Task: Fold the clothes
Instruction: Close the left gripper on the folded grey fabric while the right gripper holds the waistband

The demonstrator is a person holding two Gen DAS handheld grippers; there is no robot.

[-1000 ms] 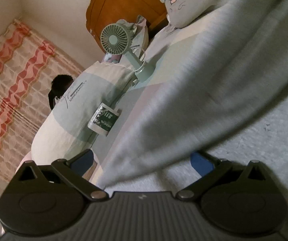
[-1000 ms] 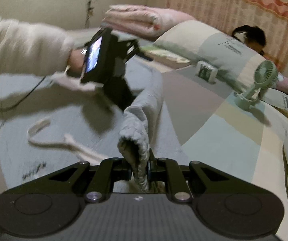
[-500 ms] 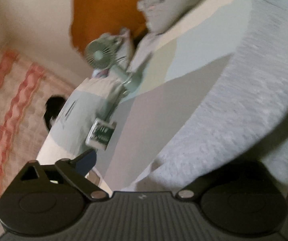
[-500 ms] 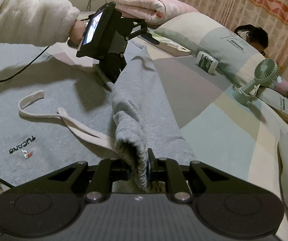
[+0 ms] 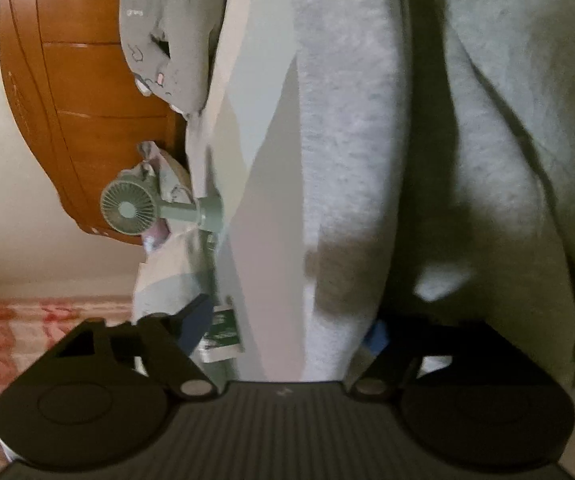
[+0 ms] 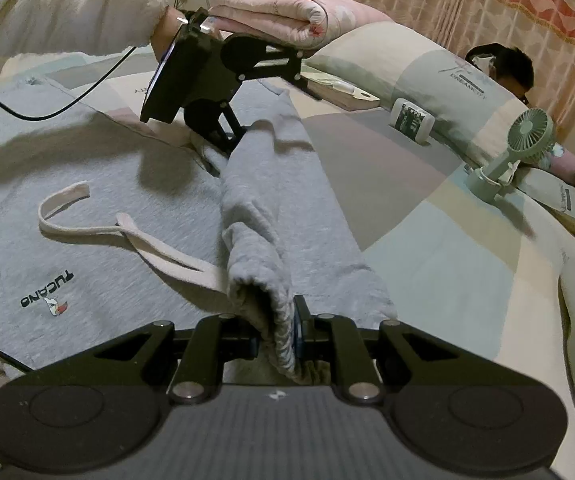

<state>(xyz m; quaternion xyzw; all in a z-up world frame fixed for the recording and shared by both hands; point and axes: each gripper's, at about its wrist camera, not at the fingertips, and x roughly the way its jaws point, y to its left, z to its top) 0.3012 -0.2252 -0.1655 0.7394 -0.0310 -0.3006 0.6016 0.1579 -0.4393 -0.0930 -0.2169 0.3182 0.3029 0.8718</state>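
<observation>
Mid-fold on the grey sweatpants point(image 6: 99, 184); right gripper point(image 6: 277, 334) pinching the waistband, left gripper point(image 5: 287, 334) fingers just been closing around a fold, not clamped yet; next, clamp and carry it across the bed point(image 6: 439, 276).

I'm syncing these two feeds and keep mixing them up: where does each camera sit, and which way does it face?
Left wrist: on the left gripper, rolled sideways, facing along the bed at the grey garment between its jaws, which have just been closing; only its own jaws show.
Right wrist: on the right gripper, looking down across the bed; its jaws are shut on a garment fold, and the left gripper and a white sleeve show.
Shared: the garment, the green fan.
</observation>
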